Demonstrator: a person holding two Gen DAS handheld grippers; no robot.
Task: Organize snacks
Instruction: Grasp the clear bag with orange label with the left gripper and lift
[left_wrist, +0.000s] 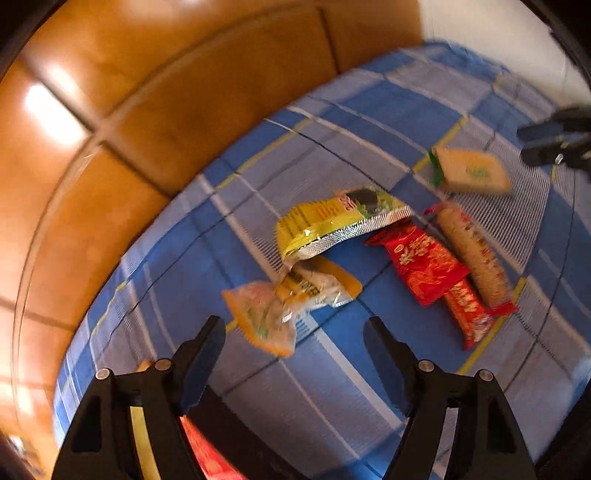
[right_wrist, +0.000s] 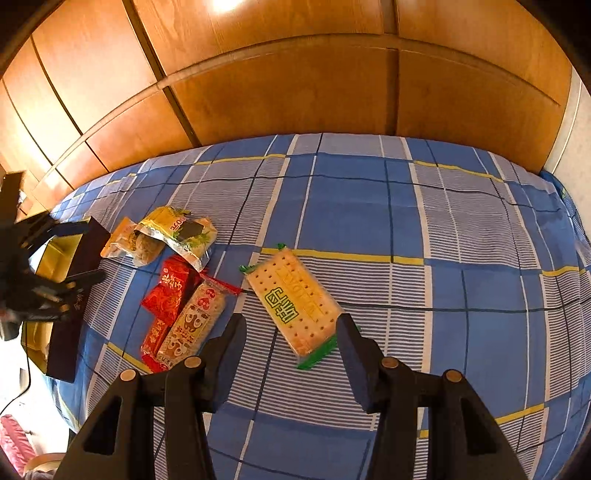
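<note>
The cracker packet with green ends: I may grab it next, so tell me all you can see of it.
The cracker packet is a flat clear wrapper showing pale, dotted crackers, with green crimped ends and green and yellow print. It lies flat and diagonal on the blue checked bedsheet, apart from the other snacks, just ahead of the open right claw, untouched.

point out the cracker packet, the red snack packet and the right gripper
cracker packet (right_wrist: 293, 301), right wrist view, middle of its printed face
red snack packet (right_wrist: 170, 291), right wrist view, centre of the wrapper
right gripper (right_wrist: 291, 328), right wrist view, midway between fingertips

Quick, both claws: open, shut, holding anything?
Left claw: open, holding nothing.
Right claw: open, holding nothing, cracker pack between its fingers.
</note>
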